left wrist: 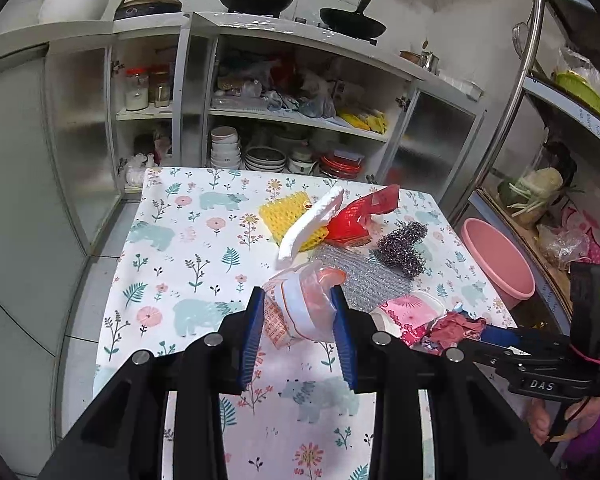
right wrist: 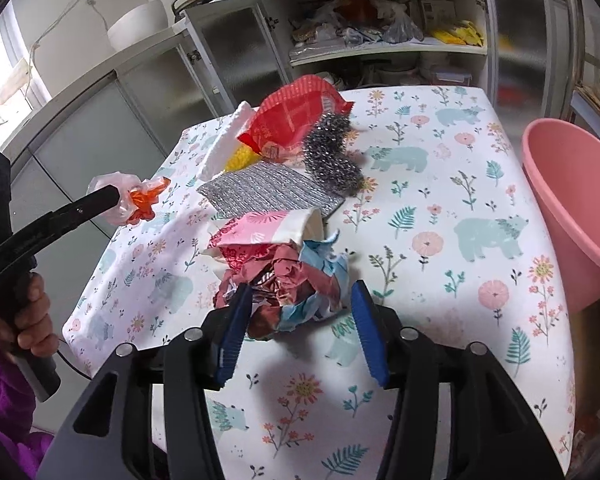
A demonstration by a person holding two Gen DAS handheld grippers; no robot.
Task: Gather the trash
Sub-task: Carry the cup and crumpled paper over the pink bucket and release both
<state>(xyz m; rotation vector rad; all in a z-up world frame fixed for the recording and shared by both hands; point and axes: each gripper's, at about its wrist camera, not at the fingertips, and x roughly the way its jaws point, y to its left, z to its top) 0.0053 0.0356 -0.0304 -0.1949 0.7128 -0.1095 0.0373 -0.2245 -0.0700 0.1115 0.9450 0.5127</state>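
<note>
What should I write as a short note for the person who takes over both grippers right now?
Left gripper: shut on a crumpled plastic bag, lifted above the table.
Right gripper: open around a crumpled paper wad, not yet closed.
On the table: pink paper cup lying on its side, silver scouring pad, steel wool, red wrapper, yellow foam net, white foam piece.
Pink basin stands beside the table.
Left: close on the wad, then collect the rest.
</note>
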